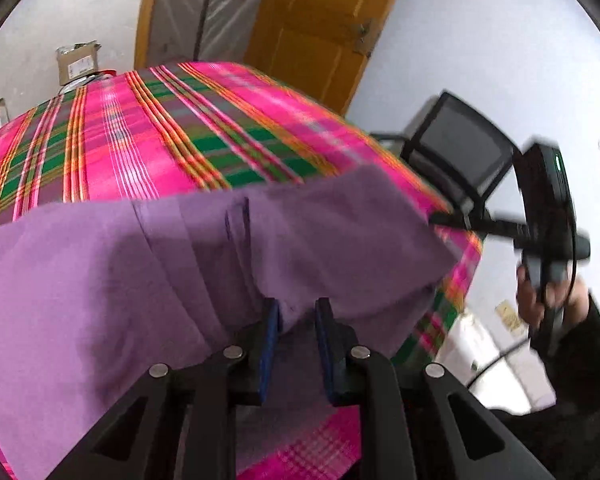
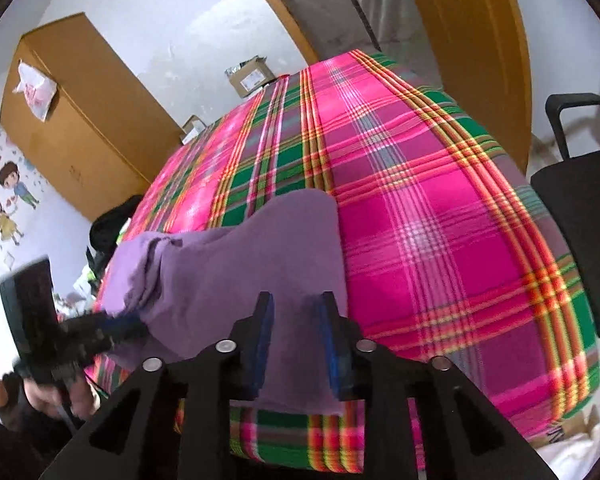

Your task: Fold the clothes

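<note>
A purple garment (image 1: 148,264) lies on the pink and green plaid cloth (image 1: 148,128) at the near edge of the table. My left gripper (image 1: 297,306) has its jaws set around a raised fold of the purple garment, with fabric between the blue pads (image 1: 269,344). My right gripper (image 2: 294,300) holds its jaws apart over the garment's near right corner (image 2: 292,368), with cloth lying between them. The right gripper also shows in the left wrist view (image 1: 440,219), at the garment's right edge. The left gripper shows in the right wrist view (image 2: 136,326), biting the garment's left side.
A black office chair (image 2: 580,208) stands right of the table. A wooden door (image 1: 320,20) and cardboard boxes (image 1: 78,62) are behind the table. A wooden cabinet (image 2: 72,120) stands at the left wall. The person's hand (image 1: 540,296) holds the right gripper's handle.
</note>
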The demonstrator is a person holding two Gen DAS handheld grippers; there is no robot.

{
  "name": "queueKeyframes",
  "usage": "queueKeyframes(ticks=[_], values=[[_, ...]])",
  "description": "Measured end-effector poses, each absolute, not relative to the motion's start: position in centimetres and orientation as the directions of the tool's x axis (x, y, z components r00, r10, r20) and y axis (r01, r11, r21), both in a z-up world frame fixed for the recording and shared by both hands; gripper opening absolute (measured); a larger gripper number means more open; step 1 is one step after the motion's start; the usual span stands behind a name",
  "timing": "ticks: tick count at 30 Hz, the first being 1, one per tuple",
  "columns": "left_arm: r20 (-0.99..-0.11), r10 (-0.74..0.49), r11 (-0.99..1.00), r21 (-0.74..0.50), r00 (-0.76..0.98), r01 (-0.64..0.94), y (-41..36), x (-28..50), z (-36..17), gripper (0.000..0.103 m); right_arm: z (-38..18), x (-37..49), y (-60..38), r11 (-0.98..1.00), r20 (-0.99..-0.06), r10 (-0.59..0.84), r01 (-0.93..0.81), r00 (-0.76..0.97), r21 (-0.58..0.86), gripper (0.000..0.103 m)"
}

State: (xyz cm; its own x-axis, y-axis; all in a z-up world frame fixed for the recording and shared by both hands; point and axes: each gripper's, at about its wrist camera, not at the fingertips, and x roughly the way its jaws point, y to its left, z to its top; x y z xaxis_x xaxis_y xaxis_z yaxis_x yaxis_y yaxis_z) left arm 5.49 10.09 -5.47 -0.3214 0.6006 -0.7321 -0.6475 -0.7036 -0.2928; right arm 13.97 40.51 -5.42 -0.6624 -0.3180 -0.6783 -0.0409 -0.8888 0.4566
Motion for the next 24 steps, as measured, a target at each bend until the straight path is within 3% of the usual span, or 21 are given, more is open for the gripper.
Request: queueKeyframes(ticks=[6,11,13,15,20,24], values=[[-0.764,0.570,-0.749,-0.334,-0.301,-0.572,11.1,2.5,-6.5,0.021,-5.1,17.5,40.7,-0.921,-0.702,-0.286,-0.015,-0.652,0.390,0.037],[-0.684,0.636,-0.734,-0.393,-0.358,-0.554,9.4,2.8,-4.1,0.022,-5.5,18.1,39.9,-0.933,-0.707,-0.256,-0.022,-0.659,0.358,0.037],[-0.657,0.650,-0.729,-0.396,-0.382,-0.558,8.8,3.1,-3.3,0.028,-5.5,17.8,39.9,-0.932,-0.703,-0.259,-0.021,-0.663,0.362,0.037],[-0.666,0.640,-0.736,-0.390,-0.383,-0.553,8.9,2.5,-3.7,0.035,-5.5,17.2,39.9,-0.930,-0.700,-0.263,-0.018,-0.664,0.366,0.037],[-0.763,0.569,-0.775,-0.375,-0.307,-0.508,10.9,0.4,-7.6,0.035,-5.4,16.6,39.4,-0.927,-0.692,-0.280,0.001,-0.666,0.374,0.037],[-0.776,0.545,-0.783,-0.336,-0.318,-0.524,12.2,0.4,-8.1,0.035,-5.5,16.8,39.6,-0.924,-0.688,-0.278,-0.010,-0.670,0.383,0.038]])
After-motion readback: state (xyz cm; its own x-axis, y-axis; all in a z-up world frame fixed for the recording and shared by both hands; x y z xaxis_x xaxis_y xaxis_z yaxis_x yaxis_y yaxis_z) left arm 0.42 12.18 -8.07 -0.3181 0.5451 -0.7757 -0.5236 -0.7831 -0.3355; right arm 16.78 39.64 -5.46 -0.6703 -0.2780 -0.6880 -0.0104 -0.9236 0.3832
